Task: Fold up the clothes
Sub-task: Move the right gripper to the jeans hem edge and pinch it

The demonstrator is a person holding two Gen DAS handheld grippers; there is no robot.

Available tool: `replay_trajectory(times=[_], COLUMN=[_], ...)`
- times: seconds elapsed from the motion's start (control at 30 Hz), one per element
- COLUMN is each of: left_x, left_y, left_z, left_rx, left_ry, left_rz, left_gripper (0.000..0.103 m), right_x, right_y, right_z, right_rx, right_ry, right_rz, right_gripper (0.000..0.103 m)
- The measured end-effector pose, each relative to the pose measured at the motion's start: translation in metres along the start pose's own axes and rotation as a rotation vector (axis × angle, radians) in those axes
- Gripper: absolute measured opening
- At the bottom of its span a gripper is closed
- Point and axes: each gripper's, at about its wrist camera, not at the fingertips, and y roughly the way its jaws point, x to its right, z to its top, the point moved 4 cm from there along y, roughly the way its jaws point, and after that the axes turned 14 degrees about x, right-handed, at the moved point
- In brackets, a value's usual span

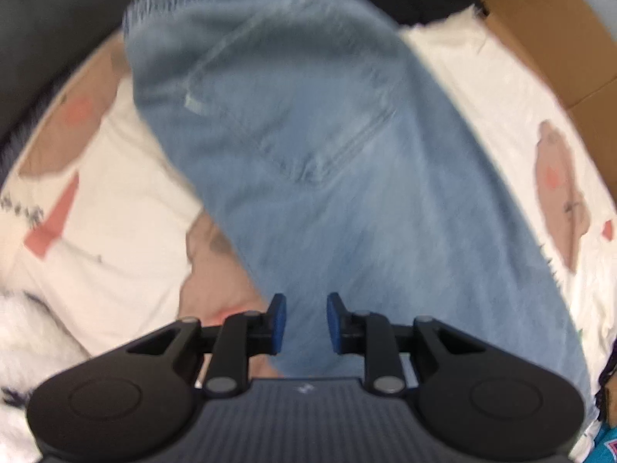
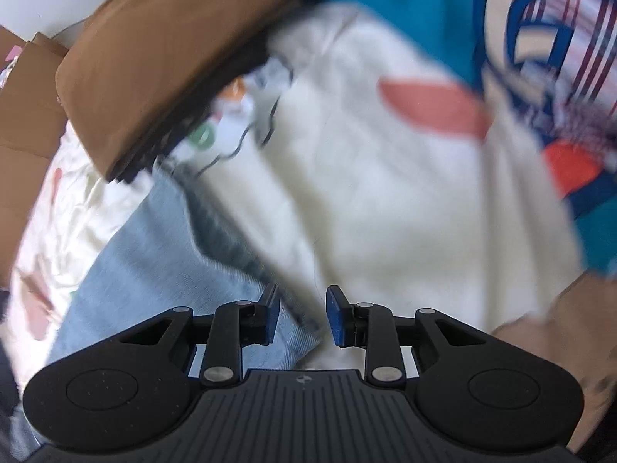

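Both views blurred. Left wrist view: light blue jeans (image 1: 308, 146) fill the middle, lying on a cream printed sheet (image 1: 115, 193), back pocket up; frayed hem at the top, the near end hidden under the left claw (image 1: 306, 322). Cardboard box (image 1: 547, 38) top right. Right wrist view only: folded brown garment (image 2: 162, 61) top left on a dark stack, teal printed shirt (image 2: 540, 58) top right, jeans edge at lower left. Right claw (image 2: 302, 318) spread, pads clear of the denim beneath. Left claw also spread, nothing pinched.
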Motion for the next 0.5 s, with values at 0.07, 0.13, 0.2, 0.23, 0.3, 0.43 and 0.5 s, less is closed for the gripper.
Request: replay_trajectory(times=[0.07, 0.13, 0.2, 0.23, 0.3, 0.43, 0.5], left_x=[0.008, 0.018, 0.028, 0.032, 0.04, 0.056, 0.063], left_y=[-0.008, -0.011, -0.011, -0.009, -0.005, 0.002, 0.01], left_z=[0.012, 0.025, 0.037, 0.043, 0.055, 0.071, 0.076], left_rx=[0.031, 0.056, 0.076, 0.085, 0.103, 0.117, 0.12], left_ry=[0.02, 0.045, 0.064, 0.07, 0.081, 0.117, 0.139], left_rz=[-0.008, -0.018, -0.023, -0.025, -0.033, -0.04, -0.039], left_gripper=[0.03, 0.033, 0.034, 0.034, 0.034, 0.034, 0.034], right_x=[-0.002, -0.011, -0.026, -0.034, -0.05, -0.081, -0.093], right_y=[-0.006, -0.006, -0.003, -0.001, 0.006, 0.029, 0.039], right_z=[0.009, 0.017, 0.025, 0.028, 0.036, 0.044, 0.046], right_rx=[0.026, 0.041, 0.057, 0.065, 0.077, 0.078, 0.078], right_ry=[-0.049, -0.103, -0.162, -0.191, -0.244, -0.335, -0.378], right_rz=[0.012, 0.054, 0.091, 0.11, 0.136, 0.173, 0.179], right_gripper=[0.028, 0.028, 0.028, 0.028, 0.028, 0.029, 0.029])
